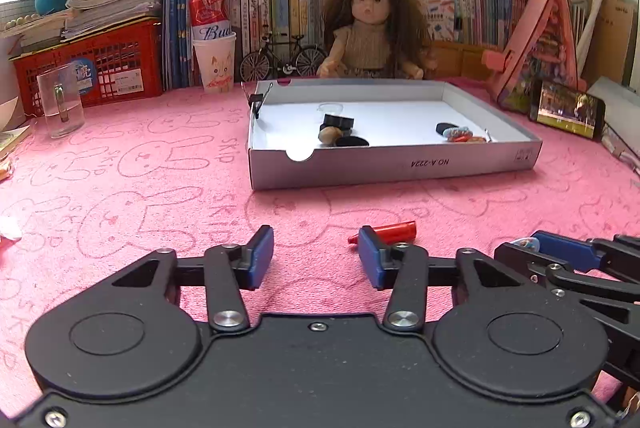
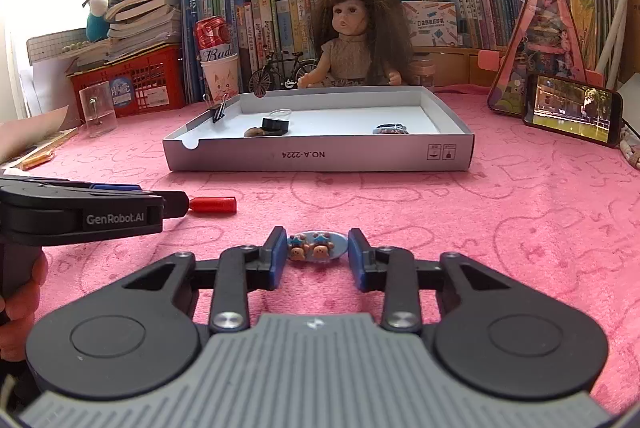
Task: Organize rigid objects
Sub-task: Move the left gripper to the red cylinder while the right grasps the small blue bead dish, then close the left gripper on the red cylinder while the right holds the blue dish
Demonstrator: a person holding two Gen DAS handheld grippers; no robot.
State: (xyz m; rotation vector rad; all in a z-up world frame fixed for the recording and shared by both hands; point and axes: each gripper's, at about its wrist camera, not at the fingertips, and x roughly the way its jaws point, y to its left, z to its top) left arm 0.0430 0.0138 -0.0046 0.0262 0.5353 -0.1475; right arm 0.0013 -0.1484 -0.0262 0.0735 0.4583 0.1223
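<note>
Nearest the lens, the right gripper [image 2: 318, 254] was held open around an oval bear clip [image 2: 316, 246] and the left gripper [image 1: 316, 254] open beside a red cap [image 1: 394, 231], both left on the pink counter [image 2: 520, 220], while several small items were already gathered in the white box [image 2: 320, 157] at mid-frame.

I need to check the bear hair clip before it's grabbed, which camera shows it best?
The right wrist view: the bear hair clip lies whole between the open right gripper. The left wrist view shows only a sliver behind that gripper.
</note>
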